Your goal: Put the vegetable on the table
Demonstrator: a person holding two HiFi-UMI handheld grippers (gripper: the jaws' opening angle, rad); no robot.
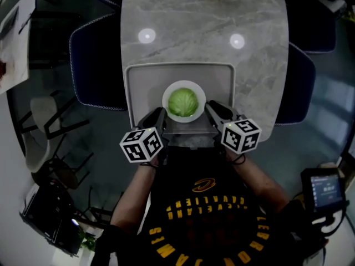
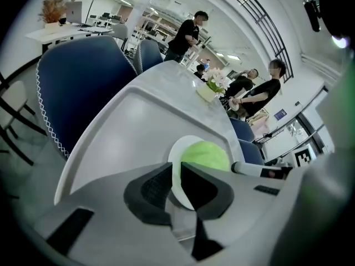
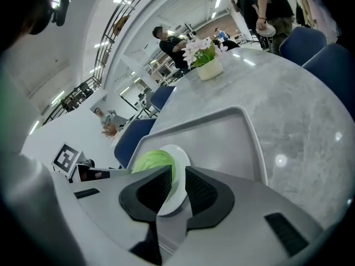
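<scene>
Head view shows a grey marble table running up the middle of the frame, with a grey tray at its near end. A white plate sits in the lower middle of the tray, and a green cabbage lies on it.

Just below the plate, the left gripper reaches its lower-left rim and the right gripper its lower-right rim. In the left gripper view the black pads stand close together with the plate's white edge pinched between them, the cabbage just beyond. The right gripper view shows the same: its jaws clamp the plate's rim, with the cabbage at the left of the pads.

Blue chairs flank the table at both sides. A pot of flowers stands at the table's far end, and people stand beyond it in the upper part of both gripper views.
</scene>
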